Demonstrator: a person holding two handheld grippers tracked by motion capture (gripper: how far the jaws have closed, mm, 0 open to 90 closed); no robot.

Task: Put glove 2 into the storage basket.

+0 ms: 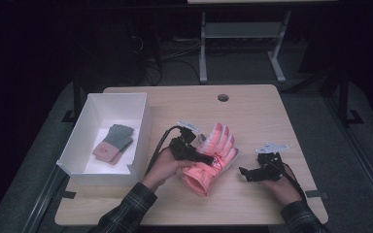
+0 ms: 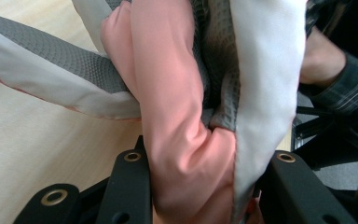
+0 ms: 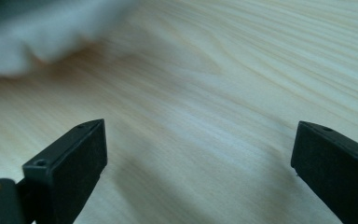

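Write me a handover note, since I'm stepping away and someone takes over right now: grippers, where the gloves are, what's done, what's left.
Left gripper: shut on the pink glove, bunching its fabric over the table.
Right gripper: open, nothing between the jaws, low over bare wood right of the glove.
White box, on the table's left: one grey-and-pink glove already lies inside.
Done: apparently the first glove is boxed.
Left: probably carry the pink glove into the box and release it.
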